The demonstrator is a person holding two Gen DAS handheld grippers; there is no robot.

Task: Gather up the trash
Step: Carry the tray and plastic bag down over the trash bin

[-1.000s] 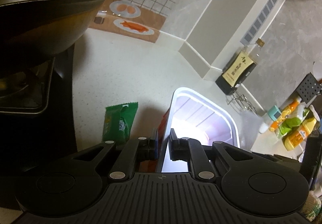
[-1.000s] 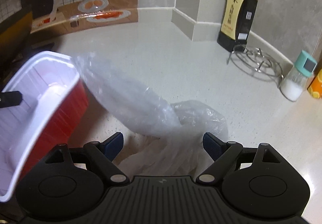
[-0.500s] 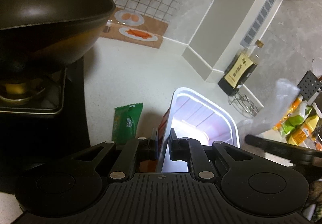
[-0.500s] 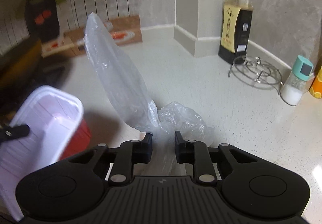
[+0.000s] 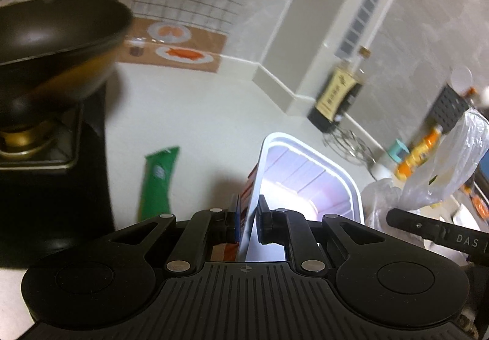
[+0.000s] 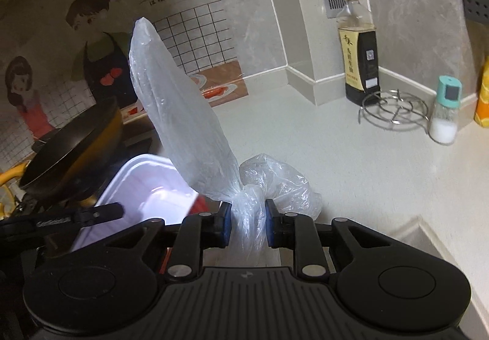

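left wrist view first: the left tongs (image 5: 247, 219) are clamped on the near wall of the red-and-white container (image 5: 308, 175), one pad outside, one inside, and the tub tips with its white inside facing the camera. at ten o'clock from the tongs a green wrapper (image 5: 157, 178) lies flat on the counter (image 5: 198, 114), well apart from the tub and not yet collected. the wok (image 5: 58, 46) sits on the stove at the far ten o'clock. out at three o'clock the clear plastic bag (image 5: 452, 162) shows, blurred, above the other tool's arm.

now the right wrist view: the right tongs (image 6: 247, 225) have just been closing, and the plastic bag (image 6: 183, 114) is between them, pinched at its gathered neck. the long end of the bag stands up toward eleven o'clock, and a crumpled lobe puffs out at one o'clock. the container (image 6: 137, 184) waits at nine o'clock, just beside the bag, its open mouth up. the sauce bottle (image 6: 360, 59), wire trivet (image 6: 394, 107) and salt shaker (image 6: 444, 109) sit off at two o'clock, none of them trash by the look of it.

the step in hand looks like bagged trash going into the tub. the next move calls for swinging the bag toward nine o'clock over the mouth before letting go, with the tub held steady, and then the green wrapper.
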